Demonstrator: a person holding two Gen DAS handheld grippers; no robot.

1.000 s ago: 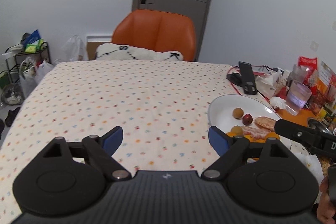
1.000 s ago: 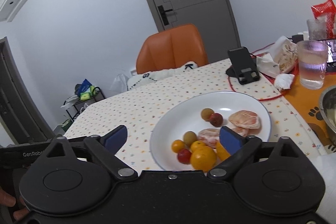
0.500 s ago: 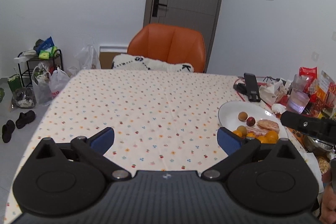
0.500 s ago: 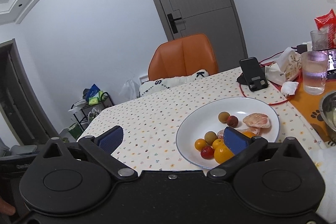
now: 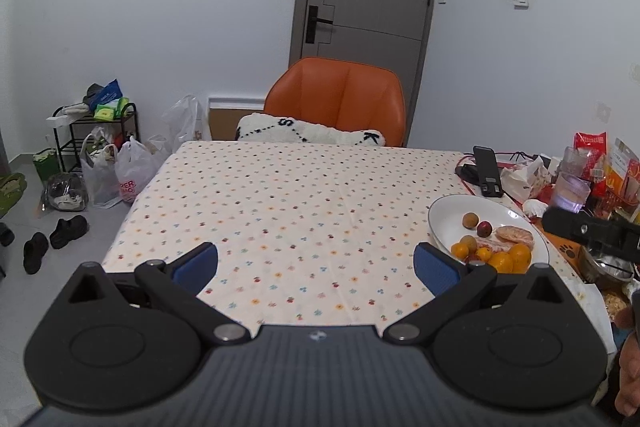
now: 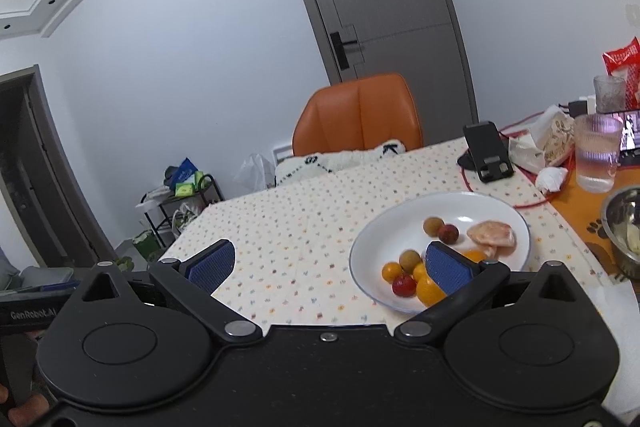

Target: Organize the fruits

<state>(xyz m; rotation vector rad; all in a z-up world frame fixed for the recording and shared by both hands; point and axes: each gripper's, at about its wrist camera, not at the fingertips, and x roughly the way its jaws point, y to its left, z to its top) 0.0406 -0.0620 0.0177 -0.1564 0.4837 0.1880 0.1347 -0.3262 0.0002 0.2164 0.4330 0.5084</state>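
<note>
Judging from largest to smallest, the tabletop (image 5: 288,211) under its dotted cloth is broad and bare, a fair place to sort onto. The white plate (image 6: 376,251) sits at its right, near edge, stiff, smooth and likely breakable, so I would leave it where it stands and lift fruit out of it.

The big orange (image 6: 428,291) at the near rim looks firm and fairly heavy; take it across its widest part. The peeled citrus piece (image 6: 491,233) on the far right looks soft and wet, so a light squeeze only. The small round fruits, brown (image 6: 433,225), dark red (image 6: 448,233) and a red one (image 6: 404,285), are light, slick and prone to roll or shoot out of a pinch.

Both tools are spread wide and hold nothing: the left tool (image 5: 316,263) hangs over bare cloth, the right tool (image 6: 328,265) by the plate's near left.

The right view shows each fruit apart, plus a steel bowl (image 6: 622,227). The left view alone shows the floor, bags and shoes (image 5: 54,241).
</note>
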